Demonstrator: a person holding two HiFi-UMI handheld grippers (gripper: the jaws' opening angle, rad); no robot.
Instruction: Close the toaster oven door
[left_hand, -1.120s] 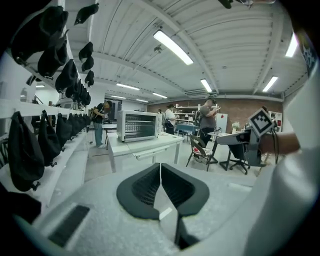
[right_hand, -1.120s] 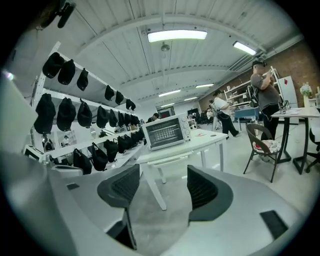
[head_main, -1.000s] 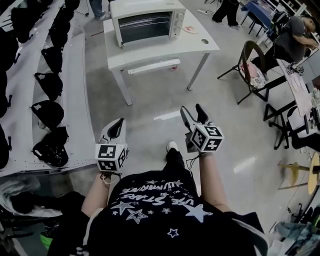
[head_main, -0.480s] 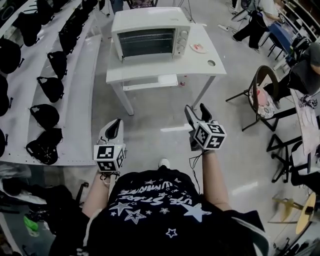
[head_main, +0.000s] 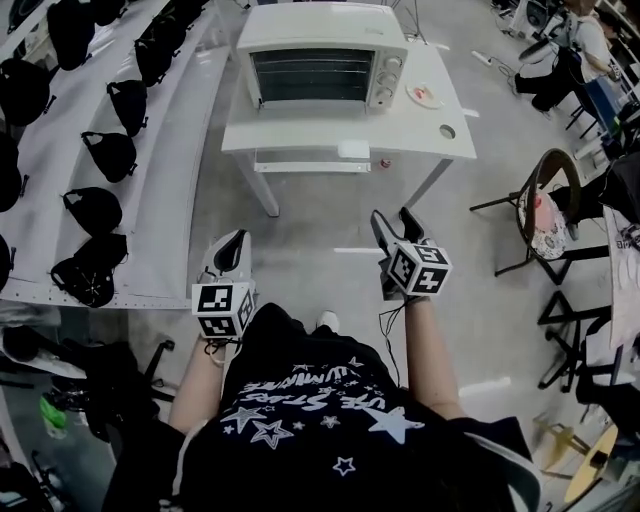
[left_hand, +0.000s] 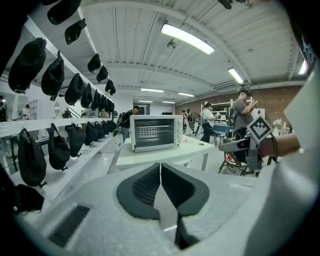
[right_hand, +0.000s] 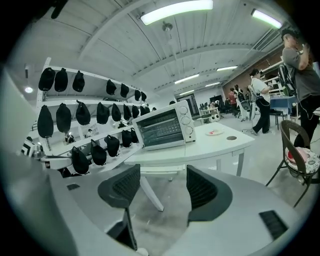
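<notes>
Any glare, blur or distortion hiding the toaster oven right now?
Head view: sharp, evenly lit, toaster oven clear, faint floor reflections. Left gripper view: strong fisheye, dark corners, ceiling light blown out. Right gripper view: same fisheye, oven readable.

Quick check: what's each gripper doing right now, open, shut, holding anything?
Left gripper: shut, jaws together, nothing between them.
Right gripper: open, jaws apart, nothing held.
</notes>
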